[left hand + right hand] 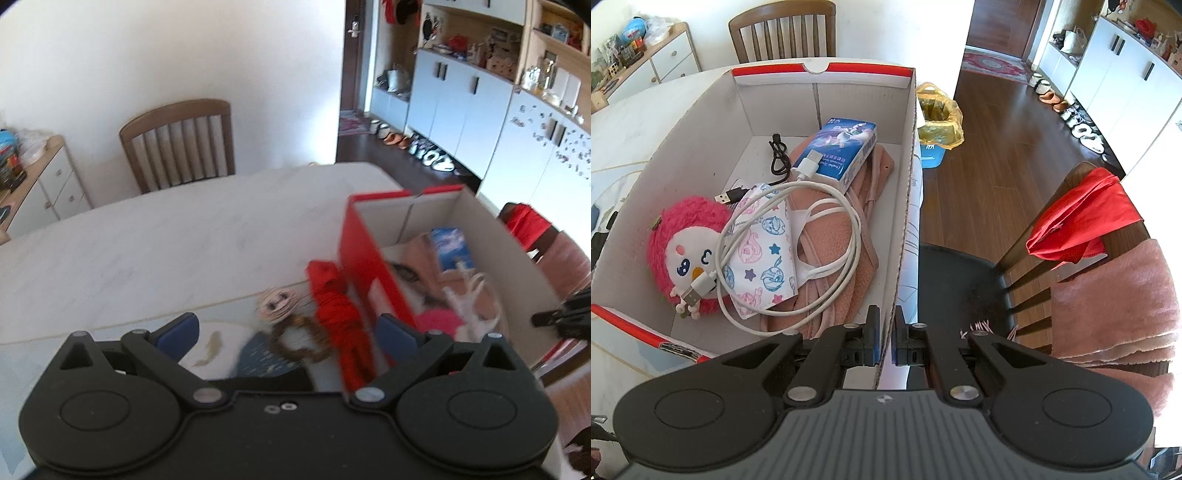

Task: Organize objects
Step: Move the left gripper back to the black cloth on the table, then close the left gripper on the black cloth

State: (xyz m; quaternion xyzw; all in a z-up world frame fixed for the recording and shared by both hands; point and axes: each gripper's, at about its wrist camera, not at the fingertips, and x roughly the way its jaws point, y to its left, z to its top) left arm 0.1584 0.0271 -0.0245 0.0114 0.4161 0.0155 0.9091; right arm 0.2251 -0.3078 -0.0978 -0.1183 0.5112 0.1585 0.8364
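A cardboard box, red outside (364,254) and white inside (827,92), stands on the pale table (166,236). It holds a pink plush (687,240), a printed face mask (764,254), a white USB cable (846,221), a black cable (777,157), a blue carton (846,147) and pink fabric (846,266). My right gripper (886,338) is shut on the box's right wall near its close corner. My left gripper (288,332) hangs wide open and empty, just left of the box. Below it on the table lie a red knotted ornament (336,306), a brown ring (295,341) and a small face charm (277,304).
A wooden chair (181,144) stands at the table's far side, and a sideboard (44,184) at the left. Right of the box are a yellow-bagged bin (938,114), a chair with a red cloth (1082,218) and a pink blanket (1115,295). White cabinets (461,110) line the far wall.
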